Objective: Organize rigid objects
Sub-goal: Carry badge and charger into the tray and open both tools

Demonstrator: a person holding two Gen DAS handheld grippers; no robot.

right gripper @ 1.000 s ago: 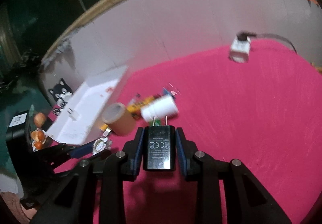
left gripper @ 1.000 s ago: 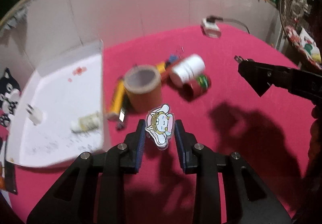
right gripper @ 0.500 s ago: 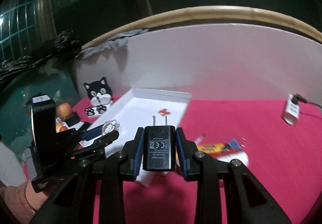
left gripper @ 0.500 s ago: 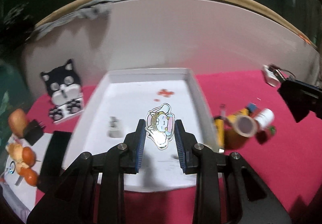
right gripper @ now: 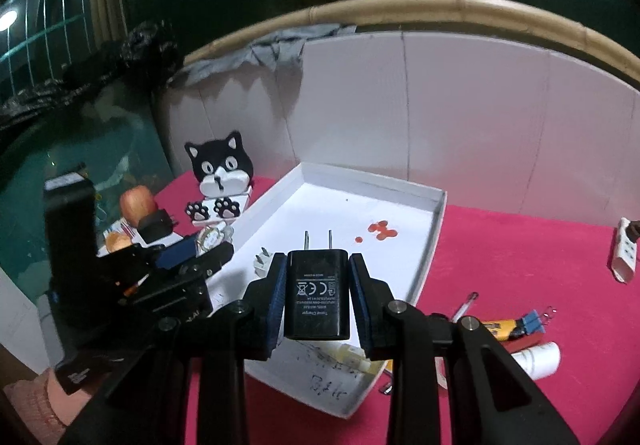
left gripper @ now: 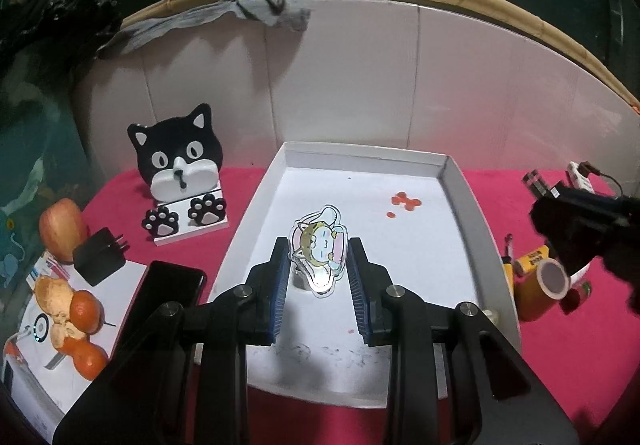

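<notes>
Both tongs swung from the clutter to above the white tray (left gripper: 476,205), left tongs (left gripper: 319,271) pinching a cartoon charm (left gripper: 318,247), right tongs (right gripper: 318,287) pinching a black charger (right gripper: 317,293), white plug (right gripper: 264,260) and red spots (right gripper: 382,230) in tray, small bottle (right gripper: 352,359) half hidden.

ce mark on black charger (right gripper: 317,290)

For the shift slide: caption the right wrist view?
Right gripper holds a black charger above the white tray.
</notes>
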